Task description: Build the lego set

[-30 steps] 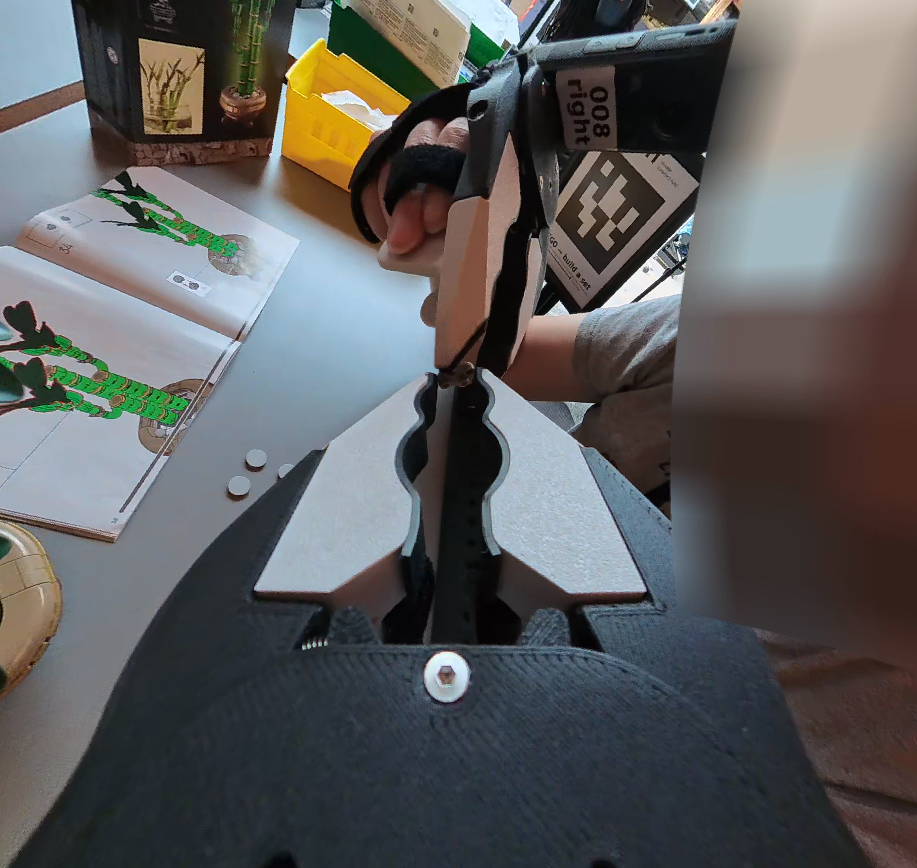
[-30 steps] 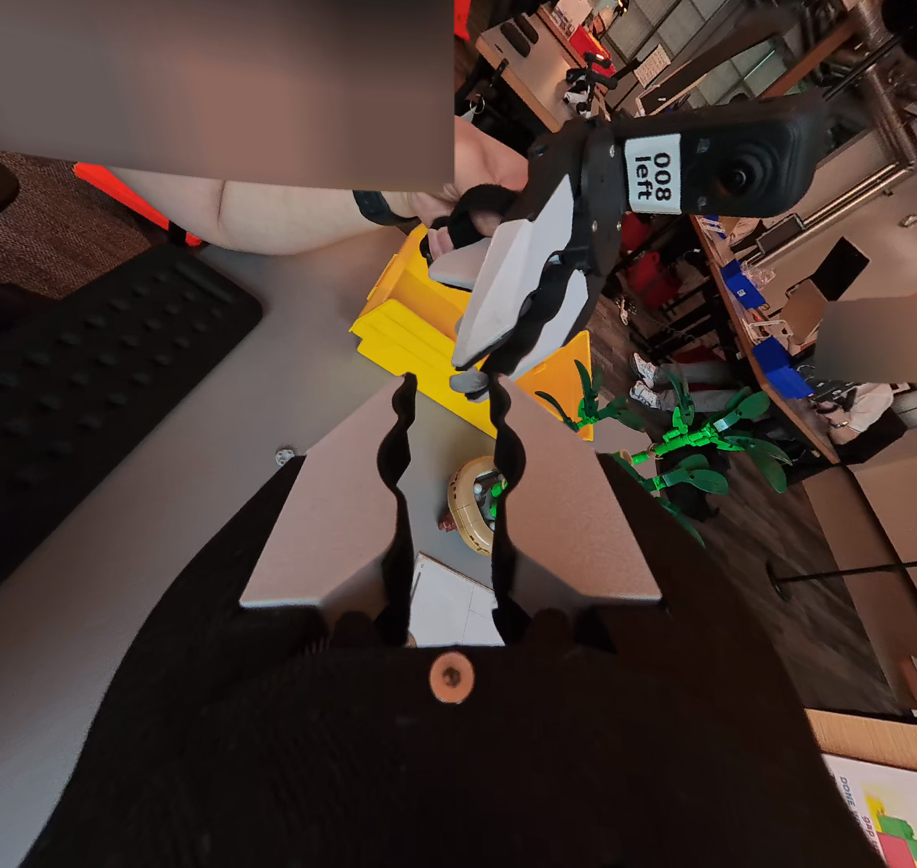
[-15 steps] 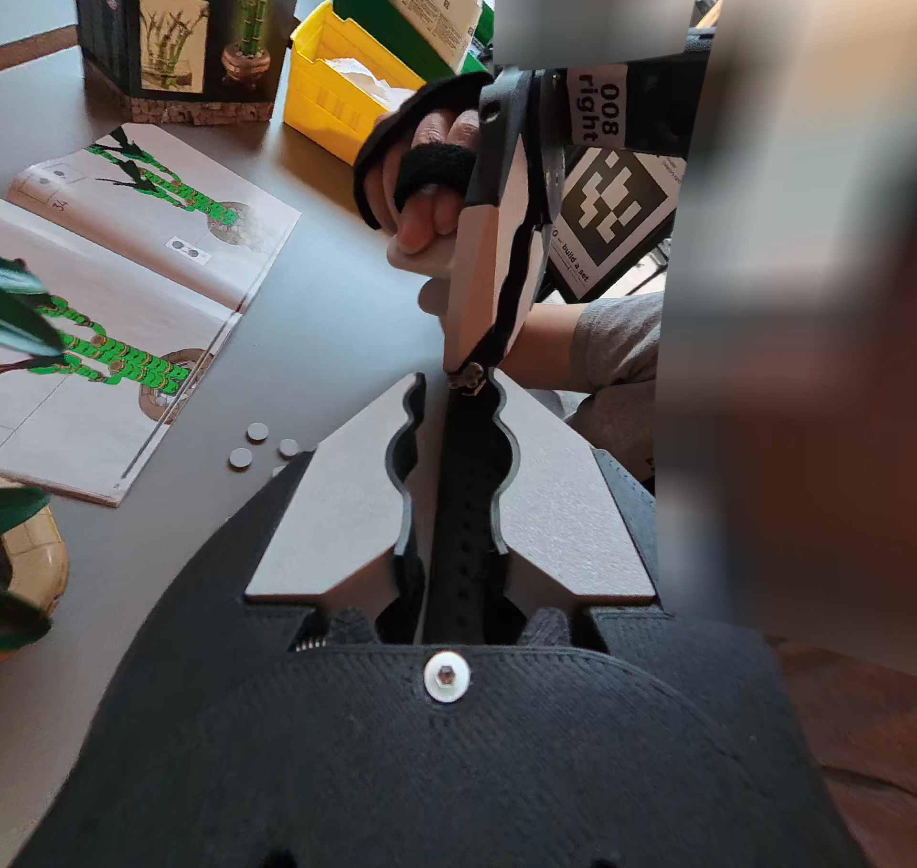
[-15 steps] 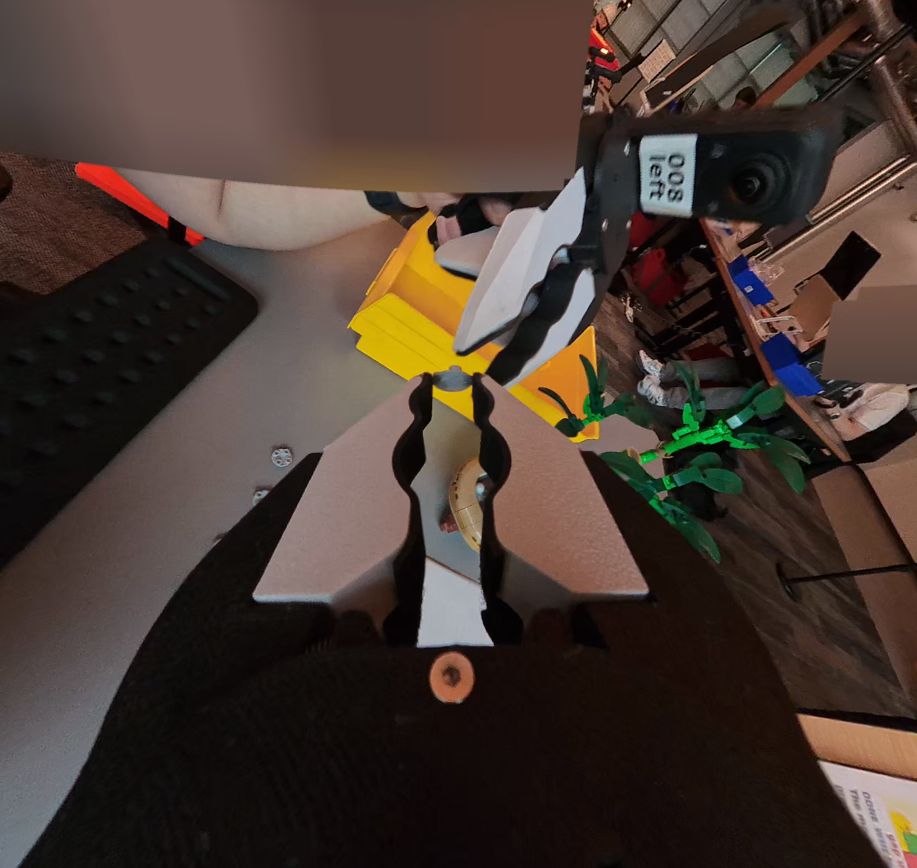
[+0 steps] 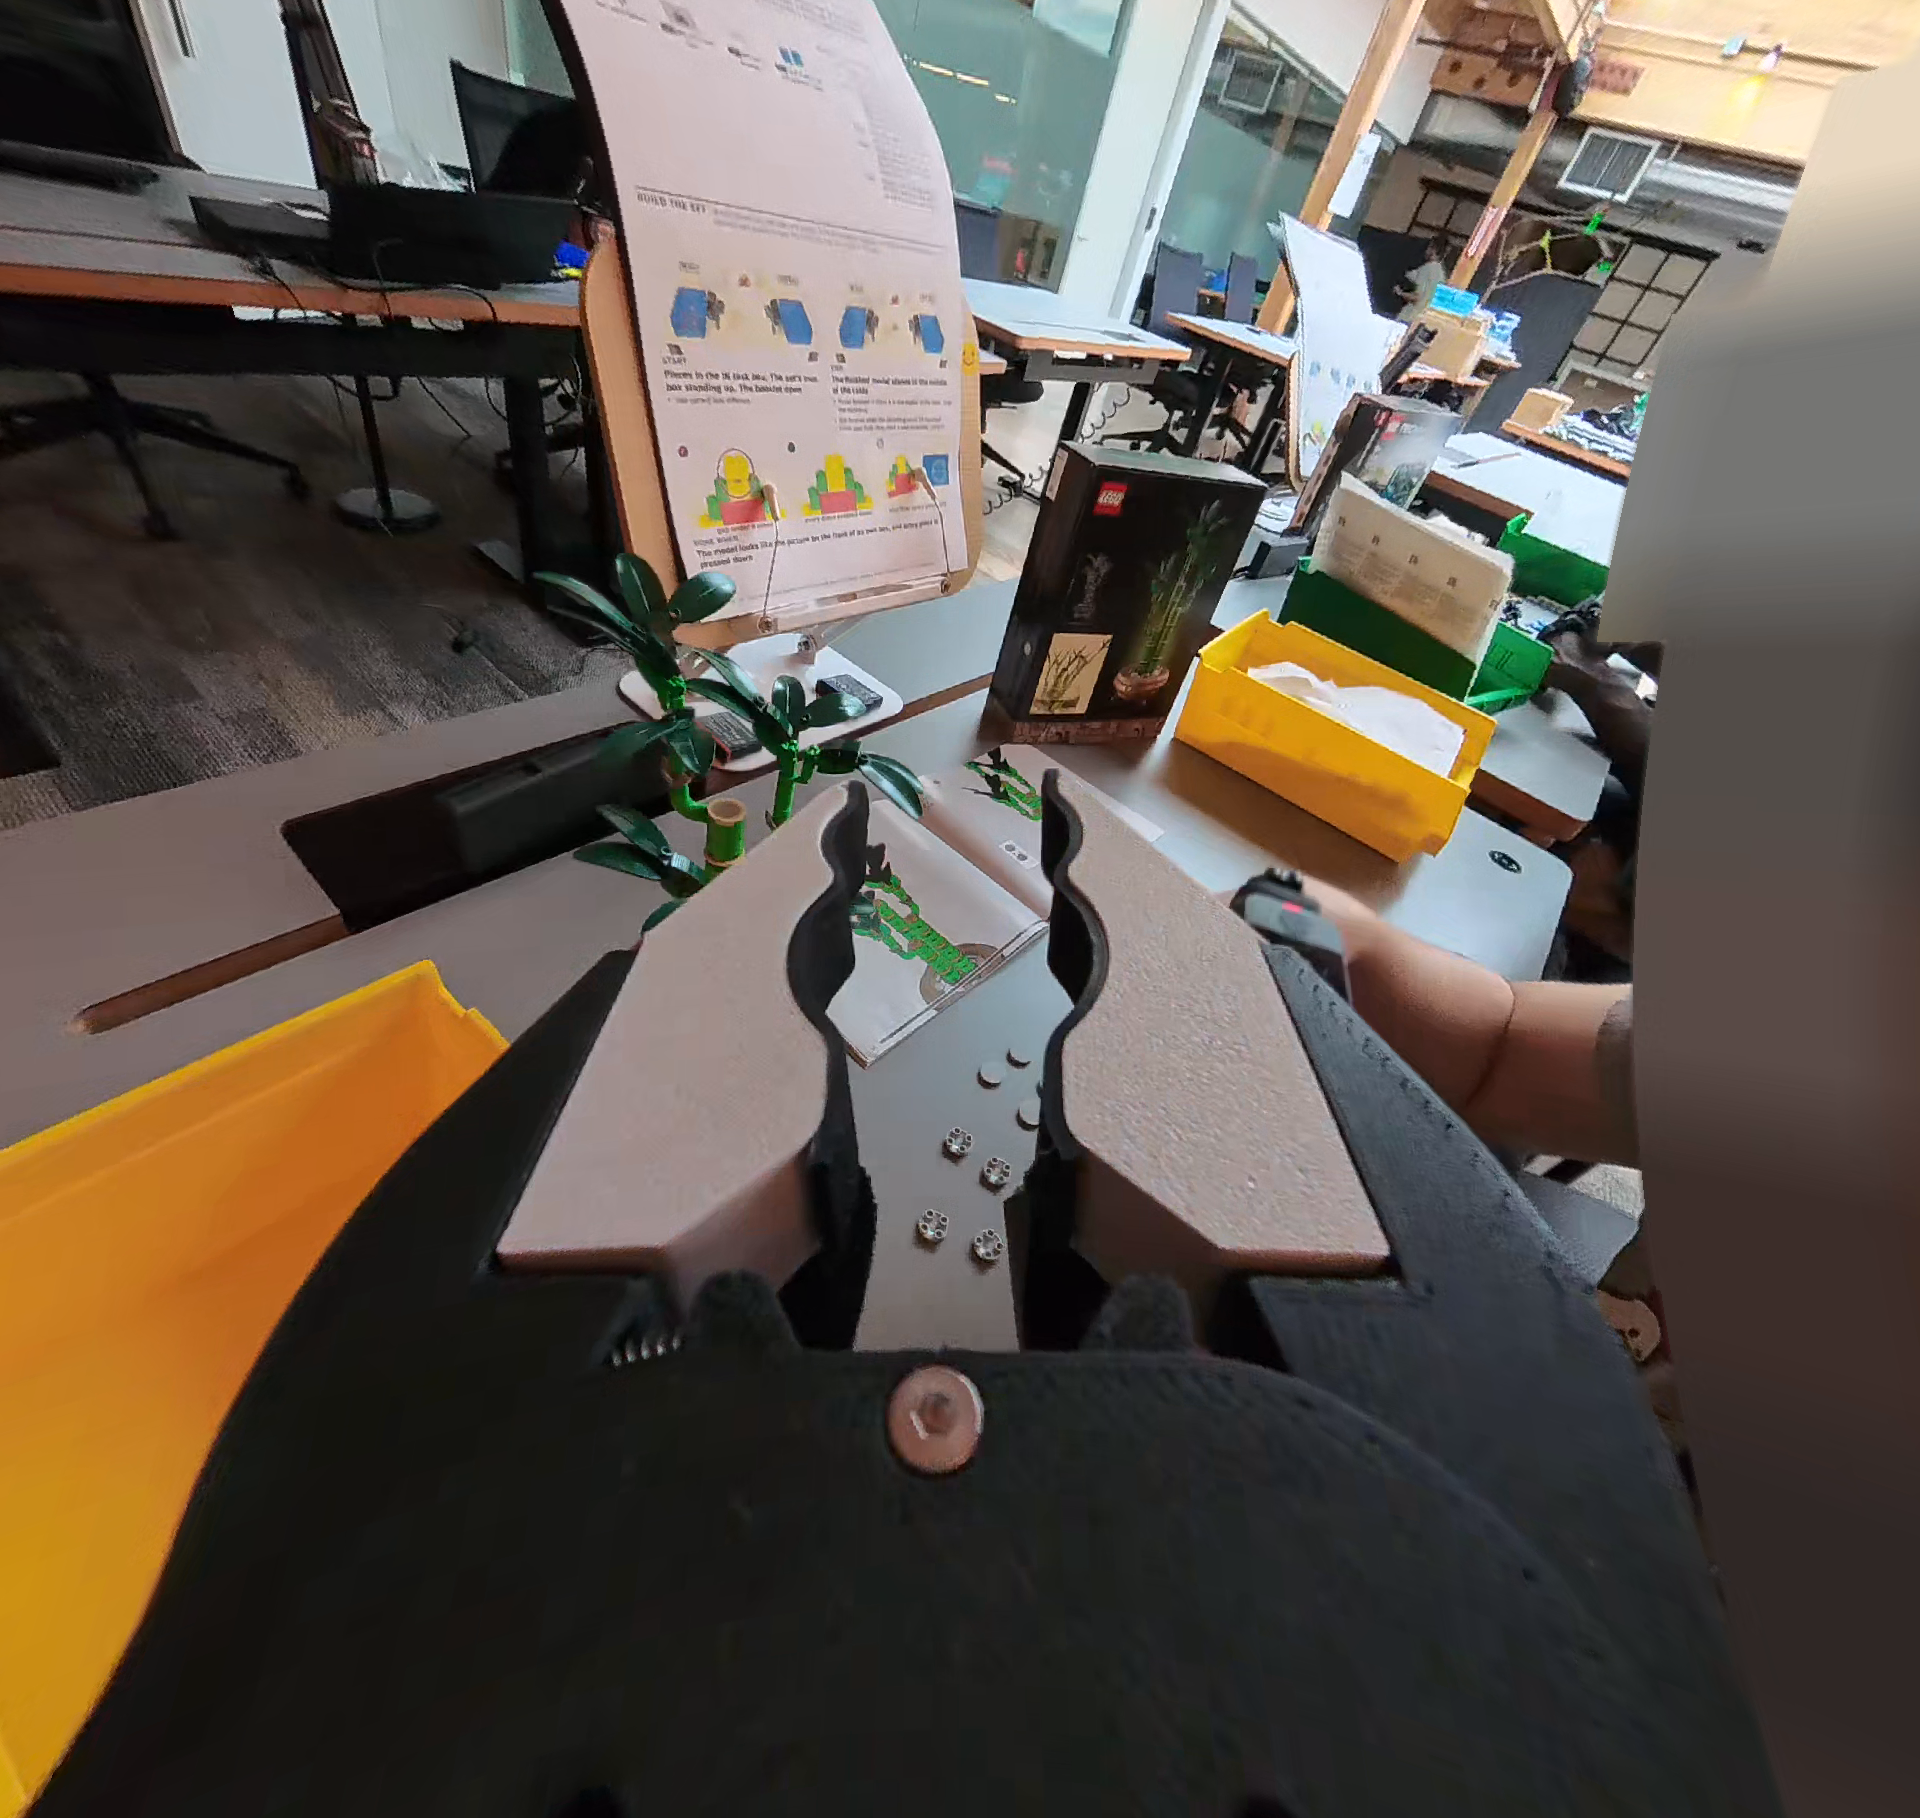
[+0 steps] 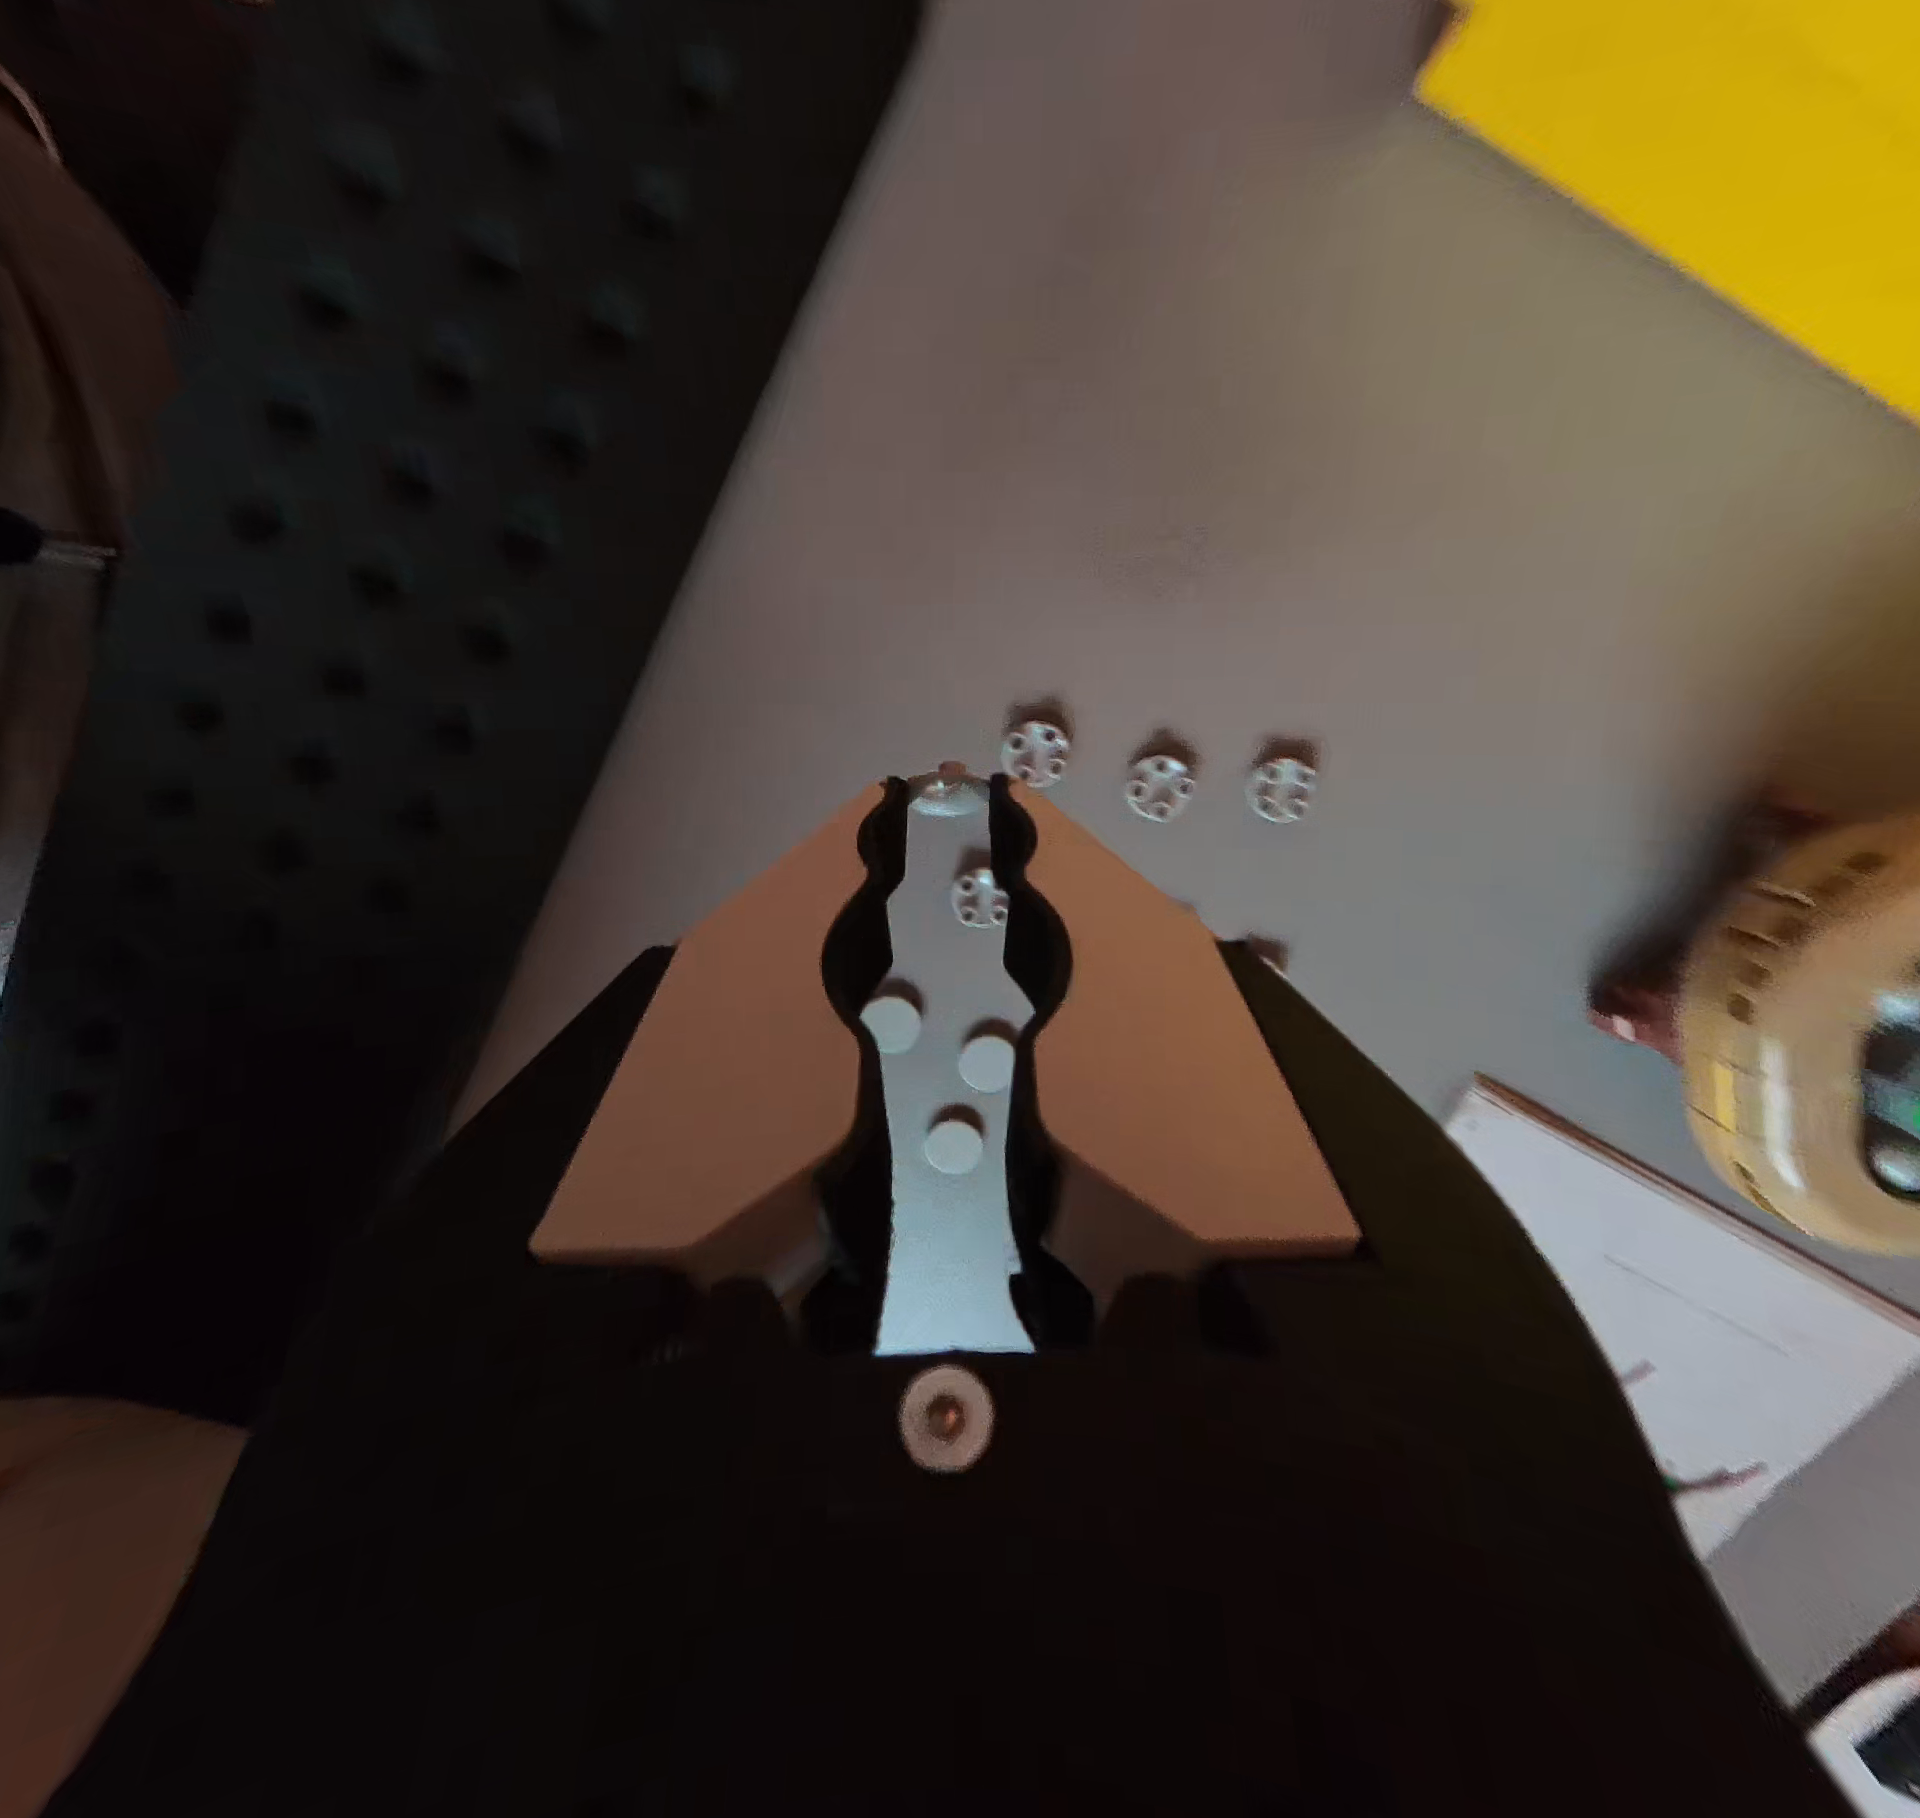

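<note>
Care matters here: right gripper, pinching a small grey round piece at its tips, should stay firm and level, while left gripper hangs open, empty.

A matt, finely grained finish is seen on the left gripper's beige finger plates, set in ribbed black plastic with a metal screw. The table is shown as smooth matt grey laminate. The yellow bins are moulded of smooth, faintly glossy plastic. Matt paper is seen in the instruction booklet, printed cardboard in the set box. The bamboo model's leaves look like shiny plastic. In the right wrist view, a small grey round piece, probably plastic though blurred, is pinched in the right gripper; the black mat is dimpled and dull.
</note>
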Tool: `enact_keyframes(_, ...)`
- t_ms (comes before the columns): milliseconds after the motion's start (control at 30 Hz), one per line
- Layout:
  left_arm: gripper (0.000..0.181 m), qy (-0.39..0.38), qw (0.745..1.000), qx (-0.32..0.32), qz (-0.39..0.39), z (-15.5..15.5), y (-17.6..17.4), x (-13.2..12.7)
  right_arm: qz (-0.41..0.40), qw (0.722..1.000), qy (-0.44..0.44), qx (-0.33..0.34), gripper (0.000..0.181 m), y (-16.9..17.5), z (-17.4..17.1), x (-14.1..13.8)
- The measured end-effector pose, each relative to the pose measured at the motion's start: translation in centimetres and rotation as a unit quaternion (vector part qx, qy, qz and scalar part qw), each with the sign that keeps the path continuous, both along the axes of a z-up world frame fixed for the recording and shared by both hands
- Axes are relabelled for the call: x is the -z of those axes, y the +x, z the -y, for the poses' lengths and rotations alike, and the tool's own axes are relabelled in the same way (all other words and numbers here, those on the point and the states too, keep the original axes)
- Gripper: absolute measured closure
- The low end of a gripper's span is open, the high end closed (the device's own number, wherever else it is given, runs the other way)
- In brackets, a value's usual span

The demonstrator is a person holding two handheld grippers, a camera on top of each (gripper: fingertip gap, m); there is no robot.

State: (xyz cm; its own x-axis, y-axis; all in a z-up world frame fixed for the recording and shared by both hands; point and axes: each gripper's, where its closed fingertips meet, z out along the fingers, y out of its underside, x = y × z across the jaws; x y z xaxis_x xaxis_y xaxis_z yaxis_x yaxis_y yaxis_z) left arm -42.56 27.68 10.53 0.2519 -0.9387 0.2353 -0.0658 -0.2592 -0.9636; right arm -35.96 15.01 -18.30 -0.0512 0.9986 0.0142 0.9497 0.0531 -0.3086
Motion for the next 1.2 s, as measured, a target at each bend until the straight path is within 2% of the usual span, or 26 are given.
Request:
enact_keyframes(133, 0.150, -0.002, 1.000, 0.003, 0.003, 0.2, -1.0, -0.2, 0.023, 0.999, -0.024, 0.004, 0.166, -0.1, 0.3, 1.6)
enact_keyframes(267, 0.151, -0.006, 1.000, 0.015, 0.003, 0.4, -1.2, -0.2, -0.033, 0.999, -0.032, -0.003, 0.166, 0.0, -0.5, 1.0)
enact_keyframes(400, 0.151, 0.003, 1.000, 0.022, -0.002, 0.9, -1.5, -0.2, -0.179, 0.981, -0.070, -0.006, 0.166, -0.1, -1.5, -2.2)
enact_keyframes(567, 0.150, 0.041, 0.998, 0.046, 0.001, 2.1, -1.6, -0.8, -0.365, 0.924, -0.113, 0.025, 0.167, 0.8, -2.9, -8.0)
enact_keyframes(700, 0.149, 0.091, 0.993, 0.065, -0.024, 3.0, -0.8, -0.3, -0.426, 0.897, -0.106, 0.050, 0.166, 1.3, -4.1, -10.5)
enact_keyframes(800, 0.150, 0.140, 0.984, 0.105, -0.034, 4.8, 0.3, 0.1, -0.439, 0.889, -0.118, 0.050, 0.166, 1.2, -4.1, -11.0)
enact_keyframes(900, 0.148, 0.207, 0.966, 0.136, -0.069, 6.4, 1.7, 2.0, -0.452, 0.875, -0.168, 0.047, 0.167, 1.3, -3.6, -11.3)
enact_keyframes(1033, 0.143, 0.313, 0.932, 0.120, -0.141, 6.6, 4.6, 5.0, -0.498, 0.827, -0.261, 0.025, 0.167, 1.5, -2.2, -13.6)
enact_keyframes(1100, 0.139, 0.330, 0.920, 0.130, -0.169, 7.0, 6.4, 6.4, -0.524, 0.801, -0.291, 0.012, 0.167, 1.9, -1.8, -15.1)
enact_keyframes(1200, 0.136, 0.338, 0.901, 0.188, -0.195, 8.6, 8.8, 9.0, -0.559, 0.767, -0.316, -0.003, 0.167, 2.6, -1.4, -17.2)
